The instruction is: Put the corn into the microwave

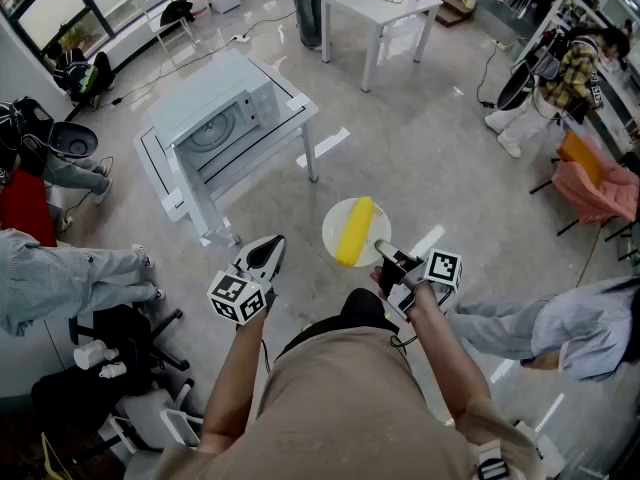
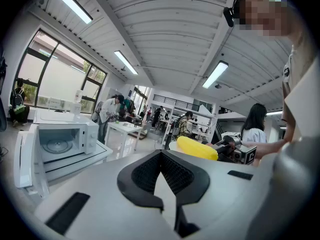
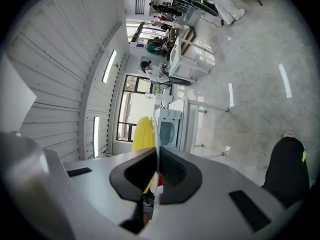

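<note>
The right gripper (image 1: 385, 250) pinched the plate's (image 1: 335, 218) near rim, with the corn (image 1: 355, 231) lying on the plate. The left gripper (image 1: 268, 251) was pressed together, empty. The microwave (image 1: 215, 118) stood open, well apart.

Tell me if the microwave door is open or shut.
Open: the microwave door stands swung out to the left, and the turntable inside shows.

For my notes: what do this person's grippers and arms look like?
The left gripper and right gripper both have pale grey shells with black ribbed fingers and dark rectangular slots. Each carries a white cube printed with black square markers. The person wears a beige short-sleeved top, with the forearms uncovered.
</note>
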### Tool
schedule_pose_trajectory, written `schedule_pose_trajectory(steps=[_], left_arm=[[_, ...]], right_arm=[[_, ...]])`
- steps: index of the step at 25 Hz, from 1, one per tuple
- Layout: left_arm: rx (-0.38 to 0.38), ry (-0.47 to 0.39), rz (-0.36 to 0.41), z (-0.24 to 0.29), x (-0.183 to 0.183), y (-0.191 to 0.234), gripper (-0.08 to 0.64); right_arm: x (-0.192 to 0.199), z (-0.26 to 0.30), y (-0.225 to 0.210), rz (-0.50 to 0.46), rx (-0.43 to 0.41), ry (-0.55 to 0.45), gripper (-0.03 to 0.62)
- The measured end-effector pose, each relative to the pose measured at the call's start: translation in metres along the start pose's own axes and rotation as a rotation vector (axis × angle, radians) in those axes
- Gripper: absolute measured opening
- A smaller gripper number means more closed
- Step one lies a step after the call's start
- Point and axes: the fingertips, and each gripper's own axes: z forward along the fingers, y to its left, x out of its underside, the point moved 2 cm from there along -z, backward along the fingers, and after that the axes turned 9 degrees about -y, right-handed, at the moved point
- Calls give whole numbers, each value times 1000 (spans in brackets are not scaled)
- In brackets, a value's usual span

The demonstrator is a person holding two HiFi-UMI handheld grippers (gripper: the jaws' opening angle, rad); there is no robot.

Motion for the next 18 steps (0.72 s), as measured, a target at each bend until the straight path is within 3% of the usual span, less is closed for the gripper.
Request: schedule_pose_trajectory(steps=[6, 18], left_arm=[[-35, 11, -16, 0, 5, -1, 3], [-105, 39, -37, 56, 12, -12, 3]], right_arm=[[-1, 3, 0, 9, -6, 30, 14], [-63, 33, -4, 4, -34, 151, 17]])
